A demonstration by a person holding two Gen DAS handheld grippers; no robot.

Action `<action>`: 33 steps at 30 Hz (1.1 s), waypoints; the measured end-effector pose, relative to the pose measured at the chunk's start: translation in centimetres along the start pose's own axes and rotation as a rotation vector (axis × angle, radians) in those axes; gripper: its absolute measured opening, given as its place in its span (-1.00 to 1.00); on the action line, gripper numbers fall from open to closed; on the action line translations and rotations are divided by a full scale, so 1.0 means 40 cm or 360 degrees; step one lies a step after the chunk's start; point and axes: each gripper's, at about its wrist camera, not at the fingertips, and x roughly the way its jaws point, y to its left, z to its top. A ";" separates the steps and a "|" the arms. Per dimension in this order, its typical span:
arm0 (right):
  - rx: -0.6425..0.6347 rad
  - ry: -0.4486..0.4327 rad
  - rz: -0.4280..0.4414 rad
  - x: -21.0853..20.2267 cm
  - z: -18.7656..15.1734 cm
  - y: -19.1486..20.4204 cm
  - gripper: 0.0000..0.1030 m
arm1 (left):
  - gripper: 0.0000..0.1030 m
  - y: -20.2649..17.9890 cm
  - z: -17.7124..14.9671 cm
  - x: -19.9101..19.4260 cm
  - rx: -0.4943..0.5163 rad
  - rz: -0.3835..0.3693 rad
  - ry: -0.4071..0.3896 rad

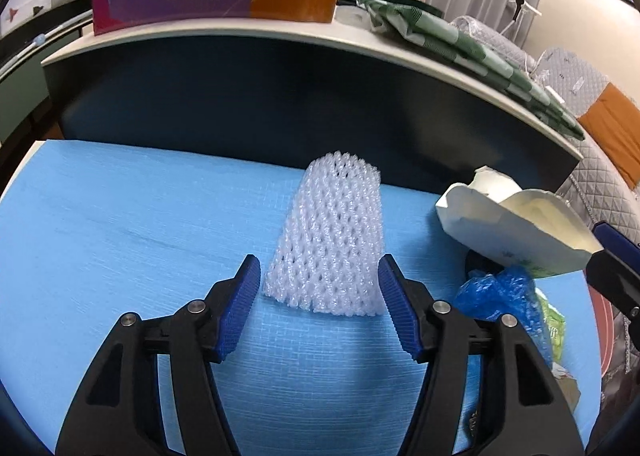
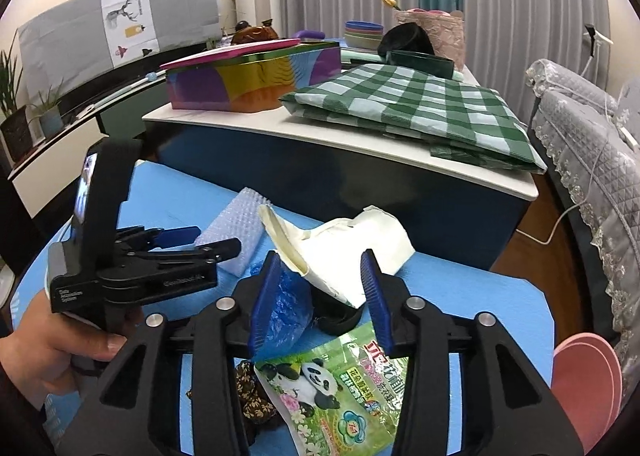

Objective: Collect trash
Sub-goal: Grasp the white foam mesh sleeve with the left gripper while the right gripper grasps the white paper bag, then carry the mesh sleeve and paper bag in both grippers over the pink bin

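Observation:
A white foam net sleeve [image 1: 332,240] lies on the blue mat [image 1: 120,223]; it also shows in the right wrist view [image 2: 236,232]. My left gripper [image 1: 320,276] is open, its fingertips on either side of the sleeve's near end. A crushed white paper carton [image 2: 352,252] rests on a pile with crumpled blue plastic [image 2: 290,308], a black lid [image 2: 340,316] and a green panda wrapper [image 2: 336,388]. My right gripper [image 2: 320,276] is open around the carton's near end. The carton [image 1: 512,223] and blue plastic [image 1: 500,292] also show in the left wrist view.
A dark cabinet with a white top [image 2: 360,143] stands behind the mat, bearing a colourful box [image 2: 248,83] and a green checked cloth [image 2: 420,107]. A grey quilted sofa [image 2: 592,159] and pink plates [image 2: 588,372] are at the right. A brown patterned scrap [image 2: 252,392] lies near the wrapper.

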 end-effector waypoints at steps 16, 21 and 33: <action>-0.0059 -0.0036 -0.0083 -0.066 0.020 0.024 -0.89 | -0.75 -0.012 -0.006 -0.111 0.0022 0.0026 -0.0042; -0.0039 -0.0075 -0.0146 -0.127 0.024 0.020 -0.90 | -0.75 -0.039 -0.002 -0.164 0.0034 0.0020 -0.0080; 0.0115 -0.0135 -0.0246 -0.272 -0.003 -0.050 -0.89 | -0.75 -0.108 -0.020 -0.270 0.0151 0.0008 -0.0166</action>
